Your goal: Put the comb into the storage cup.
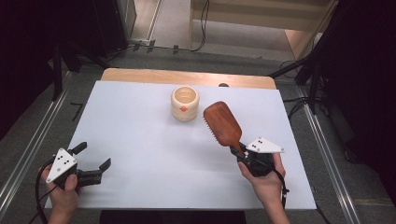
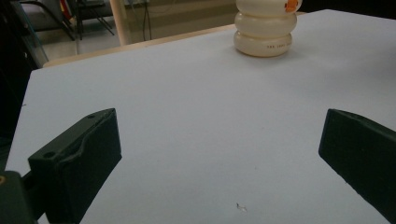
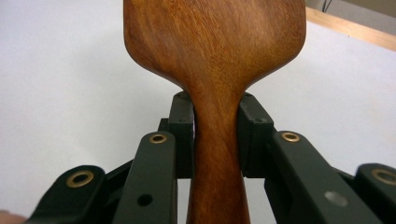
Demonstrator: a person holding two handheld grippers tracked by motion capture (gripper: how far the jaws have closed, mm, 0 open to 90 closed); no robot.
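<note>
The brush (image 1: 223, 123) is held by its handle in the right gripper (image 1: 246, 157), toward the right of the table (image 1: 140, 140). Its wooden back faces up and its bristles show along the left edge. In the right gripper view the two jaws press the handle's neck (image 3: 215, 135) from both sides, just below where the paddle widens. The head projects forward and left, toward the pot (image 1: 185, 103), which stands near the far middle of the table, just beside the brush tip but apart from it.

Risk 1: the grip sits on a narrow, smooth, tapered neck while the wide head overhangs far ahead of the jaws. A quick swing or tilt could make the brush pivot or slide in the jaws.

Risk 2: the brush tip is close to the pot. A forward or leftward sweep could strike the pot and push or tip it.

The left gripper (image 1: 93, 169) rests at the near left, well apart from both objects, jaws spread wide and holding nothing. It cannot steady the pot from there.
</note>
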